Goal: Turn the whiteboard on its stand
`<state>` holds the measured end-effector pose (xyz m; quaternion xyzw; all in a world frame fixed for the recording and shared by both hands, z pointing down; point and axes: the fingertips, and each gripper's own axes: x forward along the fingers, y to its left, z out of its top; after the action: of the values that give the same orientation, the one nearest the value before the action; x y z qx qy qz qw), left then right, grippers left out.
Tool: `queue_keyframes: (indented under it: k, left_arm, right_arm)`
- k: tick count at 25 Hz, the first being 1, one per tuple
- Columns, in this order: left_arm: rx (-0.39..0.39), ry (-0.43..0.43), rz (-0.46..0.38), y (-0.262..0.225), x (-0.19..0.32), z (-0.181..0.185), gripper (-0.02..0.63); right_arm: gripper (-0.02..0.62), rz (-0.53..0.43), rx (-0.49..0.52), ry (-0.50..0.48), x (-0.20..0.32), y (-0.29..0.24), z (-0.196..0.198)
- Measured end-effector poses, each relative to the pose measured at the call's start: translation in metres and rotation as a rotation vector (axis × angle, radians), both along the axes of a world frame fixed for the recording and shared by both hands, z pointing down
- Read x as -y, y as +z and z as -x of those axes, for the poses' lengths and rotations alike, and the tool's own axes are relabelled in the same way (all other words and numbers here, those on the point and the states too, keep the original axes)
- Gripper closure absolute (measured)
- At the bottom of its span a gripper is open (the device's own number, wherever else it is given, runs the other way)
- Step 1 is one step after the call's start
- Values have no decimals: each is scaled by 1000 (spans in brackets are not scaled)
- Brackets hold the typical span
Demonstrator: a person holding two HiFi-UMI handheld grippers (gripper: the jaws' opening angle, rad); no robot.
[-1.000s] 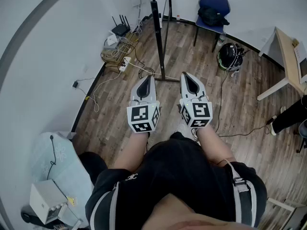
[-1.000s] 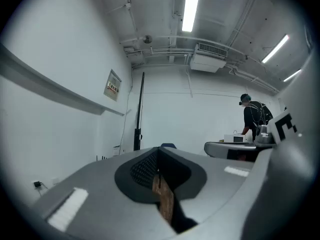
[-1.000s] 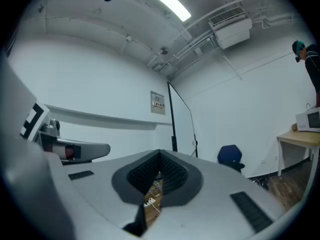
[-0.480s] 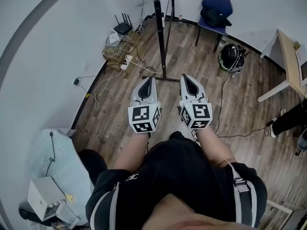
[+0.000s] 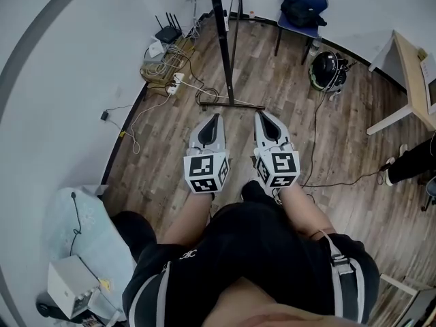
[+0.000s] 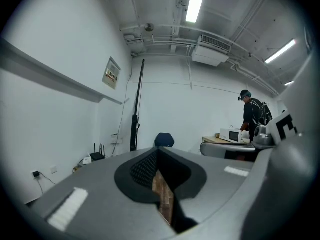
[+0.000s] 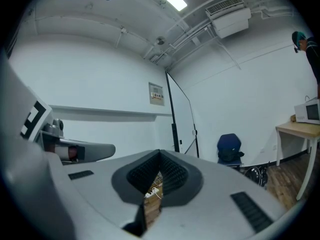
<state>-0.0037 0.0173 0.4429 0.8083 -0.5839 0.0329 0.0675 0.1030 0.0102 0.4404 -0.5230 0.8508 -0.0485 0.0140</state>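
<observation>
Short of whiteboard stand (image 5: 221, 46), left gripper (image 5: 215, 119) and right gripper (image 5: 261, 116) closed, empty; floor cables (image 5: 194, 93) may snag its foot.

Whiteboard (image 5: 236, 39) at my twelve o'clock, thin, upright, edge-on to me, on its black stand (image 5: 221, 39), foot bar flat on the wood floor (image 5: 340, 135)
</observation>
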Motion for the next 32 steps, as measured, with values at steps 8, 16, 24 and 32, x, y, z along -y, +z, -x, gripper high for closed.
queue_keyframes:
  k: [8, 16, 24, 32]
  left_arm:
    - [-11, -1, 34, 12, 37, 10, 598]
    - [-20, -26, 45, 13, 94, 13, 598]
    - [18, -46, 28, -2, 155, 3, 598]
    - [45, -73, 74, 8, 184, -1, 598]
  right_arm:
    - [591, 35, -12, 10, 37, 14, 10]
    - [591, 35, -27, -26, 97, 10, 17]
    - [591, 10, 2, -52, 163, -5, 11]
    - [591, 38, 37, -74, 205, 1, 5]
